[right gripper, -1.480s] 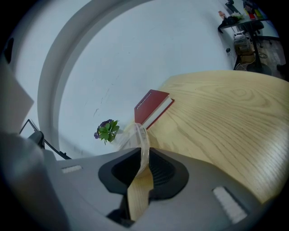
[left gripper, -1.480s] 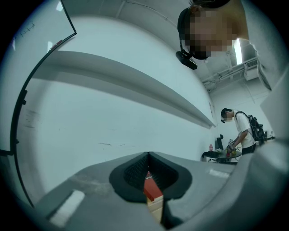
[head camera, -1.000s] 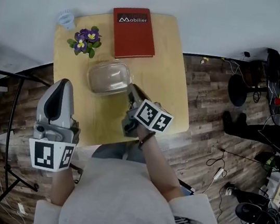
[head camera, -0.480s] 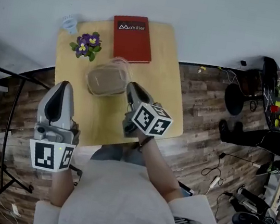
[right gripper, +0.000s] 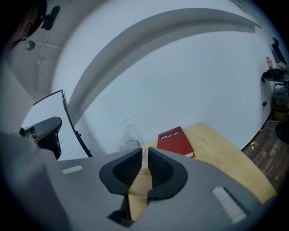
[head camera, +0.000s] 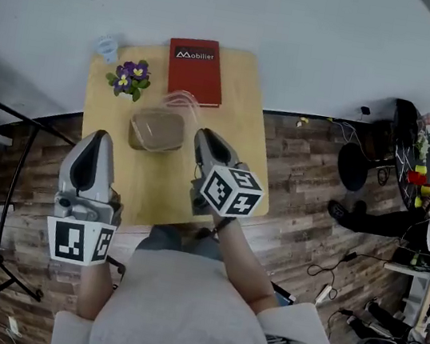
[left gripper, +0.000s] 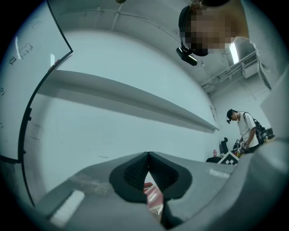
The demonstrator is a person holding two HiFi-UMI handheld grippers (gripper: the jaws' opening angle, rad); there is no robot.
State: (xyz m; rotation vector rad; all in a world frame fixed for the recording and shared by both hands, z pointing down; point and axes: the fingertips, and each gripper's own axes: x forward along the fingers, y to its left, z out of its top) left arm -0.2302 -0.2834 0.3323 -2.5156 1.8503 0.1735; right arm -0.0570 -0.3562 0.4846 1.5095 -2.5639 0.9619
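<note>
By a white wall [head camera: 302, 27], the wooden table [head camera: 238, 130] carries a red book [head camera: 195, 68] reading "Mobilier"; the right gripper [right gripper: 145, 151] pinches a clear lid [right gripper: 130, 136], the left gripper [left gripper: 148, 155] sits pressed together.

A small square table [head camera: 237, 106] of pale wood is standing on a dark plank floor [head camera: 305, 165], its far edge sitting against a white wall [head camera: 302, 27]. Four things are lying or standing on its top. A red book [head camera: 195, 69] with white lettering is lying flat at the far edge, right of the middle. A clear cup [head camera: 108, 47] is standing at the far left corner. A small plant with purple flowers [head camera: 129, 78] is sitting just beside the cup, nearer. A clear container [head camera: 155, 130] with brown contents is resting near the table's middle.
</note>
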